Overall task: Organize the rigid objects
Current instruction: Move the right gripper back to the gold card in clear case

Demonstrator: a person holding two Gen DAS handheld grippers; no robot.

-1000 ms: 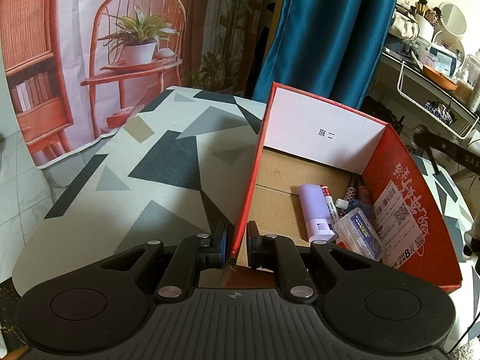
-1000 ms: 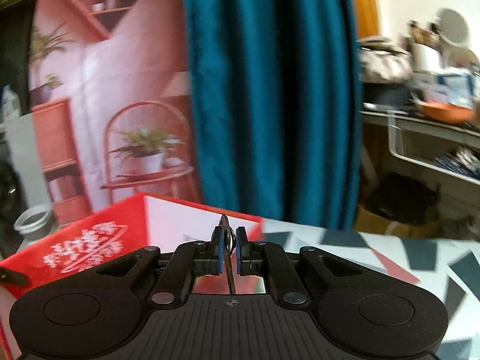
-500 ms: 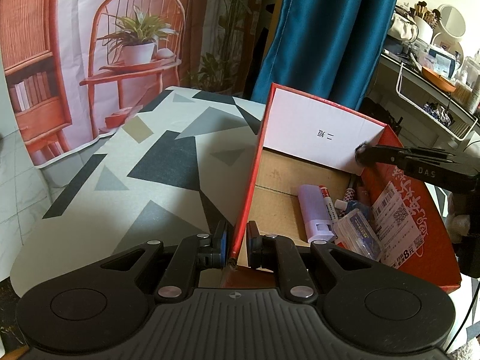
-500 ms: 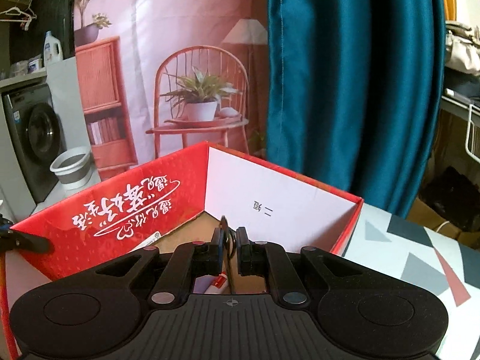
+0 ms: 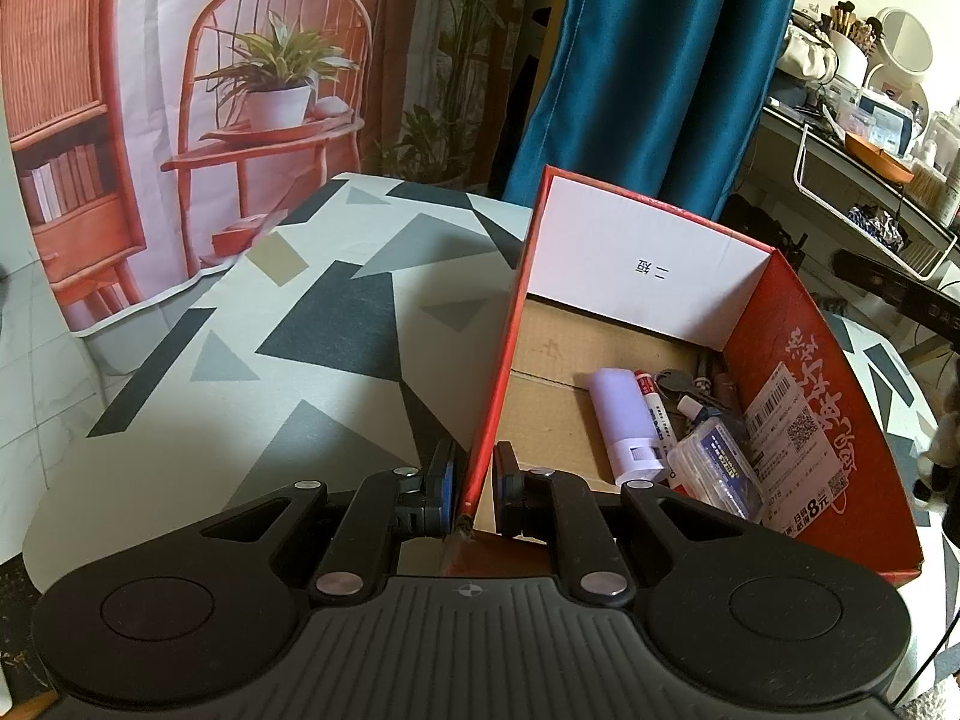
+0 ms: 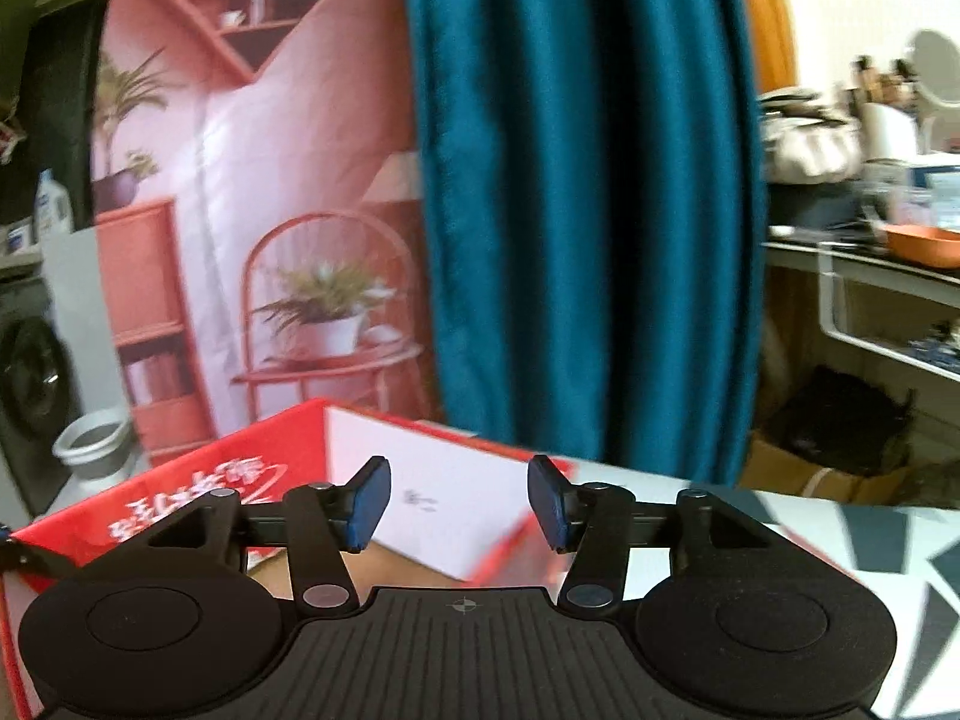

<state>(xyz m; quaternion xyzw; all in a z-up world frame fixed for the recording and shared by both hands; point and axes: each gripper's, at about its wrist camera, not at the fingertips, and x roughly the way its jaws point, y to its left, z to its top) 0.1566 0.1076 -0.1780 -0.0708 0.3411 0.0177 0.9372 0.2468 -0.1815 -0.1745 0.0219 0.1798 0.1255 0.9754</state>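
1. Nearest, the left gripper (image 5: 474, 489) pinches the near left wall of the red cardboard box (image 5: 822, 396), one blue pad outside and one inside, steadying it on the grey triangle-patterned tabletop (image 5: 288, 360).
2. Half a second ago the right gripper (image 6: 459, 504) held a small dark key-like piece above the box; its jaws have just been opening and now stand spread with nothing between them.
3. That reads as a release: a bunch of grey metal keys (image 5: 675, 384) lies on the box floor beside a lilac plastic tube (image 5: 624, 420), a white marker pen (image 5: 657, 414) and a clear plastic case (image 5: 717, 471).
4. One more item looks stowed, so the right hand seems free to fetch another.
5. Its view has swung up from the box interior toward the teal curtain (image 6: 588, 210), gripper tilted gently down; the left points more steeply down.
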